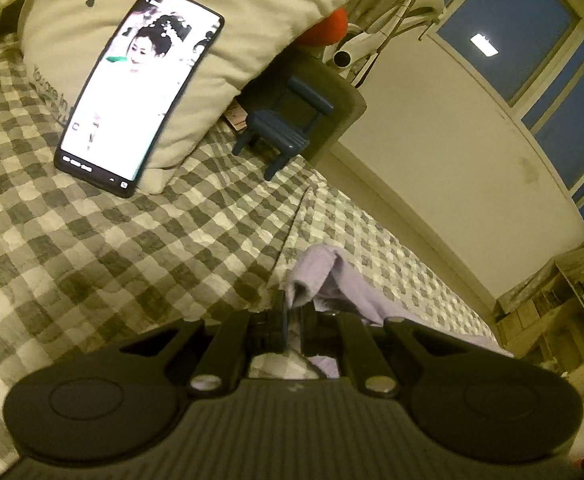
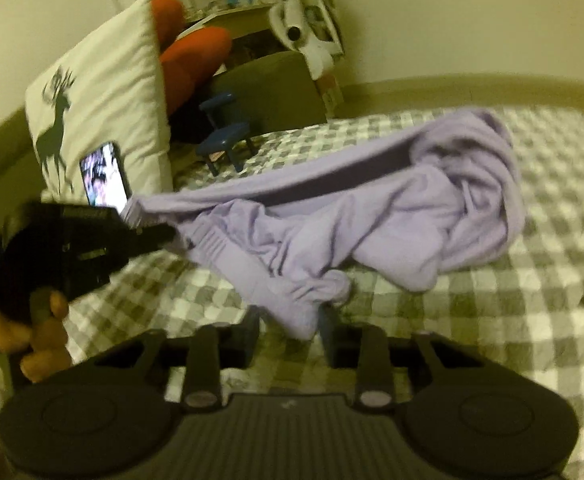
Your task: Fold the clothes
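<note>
A lavender garment lies crumpled on the checked bedspread, partly lifted off it. My left gripper is shut on the garment's ribbed edge; it also shows in the right wrist view, pulling that edge to the left. My right gripper is open, its fingers on either side of a hanging fold of the garment without closing on it.
A cream pillow with a deer print stands at the head of the bed, a lit phone leaning on it. A small blue toy chair and orange cushions sit behind. A wall borders the bed.
</note>
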Motion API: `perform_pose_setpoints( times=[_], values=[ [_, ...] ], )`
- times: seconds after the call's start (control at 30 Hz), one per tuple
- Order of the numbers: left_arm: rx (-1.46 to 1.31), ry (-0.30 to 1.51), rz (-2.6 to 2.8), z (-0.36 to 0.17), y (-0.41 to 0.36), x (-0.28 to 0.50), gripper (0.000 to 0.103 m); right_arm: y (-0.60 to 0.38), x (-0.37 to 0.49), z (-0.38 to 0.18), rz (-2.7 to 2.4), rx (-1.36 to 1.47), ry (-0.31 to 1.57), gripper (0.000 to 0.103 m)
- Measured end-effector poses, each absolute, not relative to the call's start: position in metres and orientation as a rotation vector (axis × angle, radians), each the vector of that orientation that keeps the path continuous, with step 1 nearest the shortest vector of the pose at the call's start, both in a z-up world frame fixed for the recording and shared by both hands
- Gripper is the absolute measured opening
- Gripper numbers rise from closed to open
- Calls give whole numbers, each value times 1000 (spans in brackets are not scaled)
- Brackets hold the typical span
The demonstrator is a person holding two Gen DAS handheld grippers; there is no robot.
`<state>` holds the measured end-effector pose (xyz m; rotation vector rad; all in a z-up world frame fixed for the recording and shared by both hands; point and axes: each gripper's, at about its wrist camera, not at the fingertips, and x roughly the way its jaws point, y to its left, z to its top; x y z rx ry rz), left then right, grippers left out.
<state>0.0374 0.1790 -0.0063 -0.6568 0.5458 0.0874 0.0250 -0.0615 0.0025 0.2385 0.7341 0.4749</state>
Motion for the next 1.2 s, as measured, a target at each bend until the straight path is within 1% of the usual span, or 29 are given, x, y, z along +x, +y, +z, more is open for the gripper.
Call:
perform_pose_setpoints(
  times=[0.03, 0.07, 0.17, 0.47, 0.8, 1.0, 1.07, 1.1, 1.13, 1.2],
  values=[
    [-658, 545, 88, -6, 181, 37, 6, -64, 27, 2, 479, 269, 744, 14],
    [-659, 545, 89, -6, 183, 37, 6, -66, 29, 2, 483, 300, 754, 9],
    [-660, 542, 100, -6, 190, 37, 6, -61, 27, 5, 534, 339, 769, 7],
    [-634, 501, 150, 4, 214, 31, 6, -10, 11, 12, 721, 371, 832, 6],
    [-542, 452, 260, 12, 246, 22, 6, 42, 5, 9, 849, 405, 891, 6],
    [-588, 516, 276, 6, 263, 24, 8, 69, 0, 9, 884, 349, 897, 8],
    [-580, 541, 279, 6, 264, 24, 14, 71, -1, 9, 874, 320, 901, 13],
    [-576, 548, 288, 7, 264, 23, 20, 70, -1, 9, 866, 314, 900, 15],
    [-573, 554, 298, 8, 264, 22, 29, 68, 0, 9, 859, 308, 900, 17],
    [-577, 567, 319, 9, 265, 20, 37, 59, 1, 10, 839, 308, 889, 30]
  ],
)
